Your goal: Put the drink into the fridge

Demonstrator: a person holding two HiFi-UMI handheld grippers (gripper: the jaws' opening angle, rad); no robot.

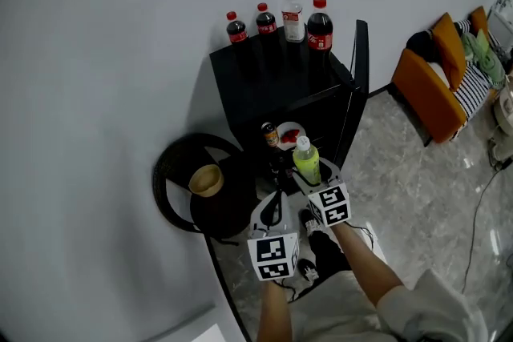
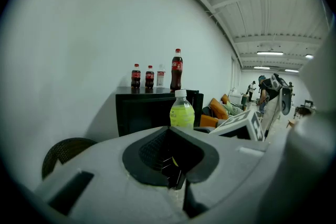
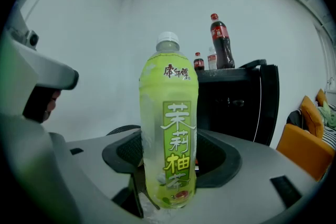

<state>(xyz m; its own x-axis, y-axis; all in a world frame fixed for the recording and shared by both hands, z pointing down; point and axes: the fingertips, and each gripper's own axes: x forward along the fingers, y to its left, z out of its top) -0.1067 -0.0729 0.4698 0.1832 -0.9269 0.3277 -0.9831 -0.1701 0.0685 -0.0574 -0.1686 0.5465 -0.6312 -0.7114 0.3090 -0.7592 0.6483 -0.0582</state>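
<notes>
The drink is a green tea bottle with a white cap, held upright. My right gripper is shut on its lower body, and the bottle fills the middle of the right gripper view. It hangs just in front of the open black mini fridge, whose door swings out to the right. A small dark bottle and a white dish sit inside. My left gripper is beside the right one, its jaws together with nothing between them. From there the green bottle shows ahead.
Three cola bottles and a clear bottle stand on the fridge top. A dark round wicker basket with a tan bowl sits left of the fridge. An orange sofa is at the right, with a cable on the floor.
</notes>
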